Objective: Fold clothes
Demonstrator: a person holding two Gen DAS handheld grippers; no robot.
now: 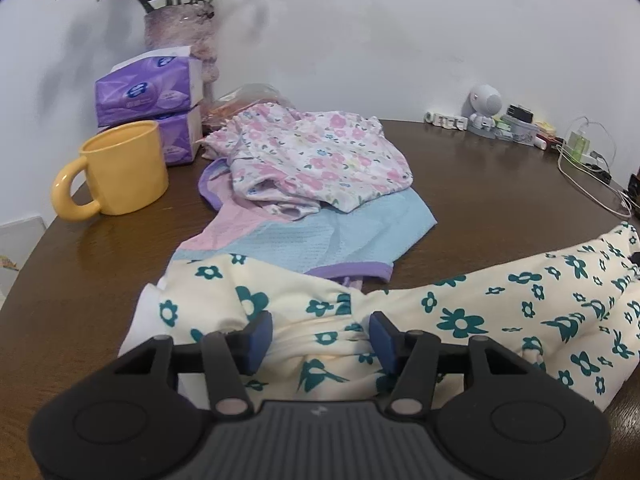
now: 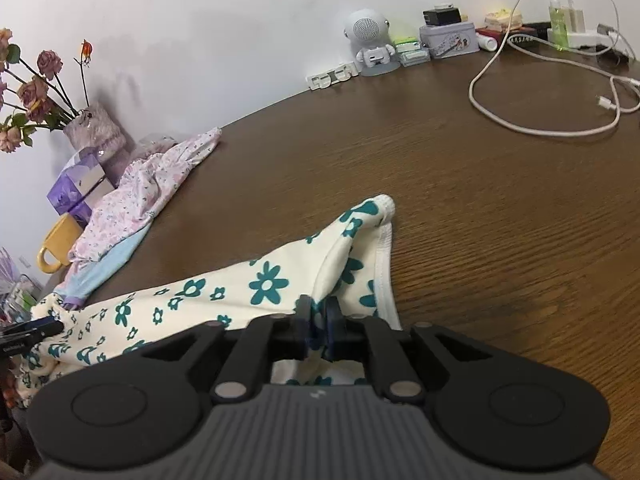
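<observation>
The cream floral garment (image 2: 264, 280) is stretched low over the desk (image 2: 460, 200), pinched at one end by the right claw (image 2: 319, 320). The left claw (image 1: 320, 338) is spread wide around bunched fabric, gripping nothing. A grip there seems needed before folding is begun.

No text can be read; the purple tissue packs' (image 1: 148, 94) logo is too blurred.

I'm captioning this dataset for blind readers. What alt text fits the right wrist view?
The right tongs are shut on the cream garment with teal flowers, which trails left across the brown wooden table. A pink floral garment lies beyond, near a yellow mug; a white cable loops at right.
</observation>
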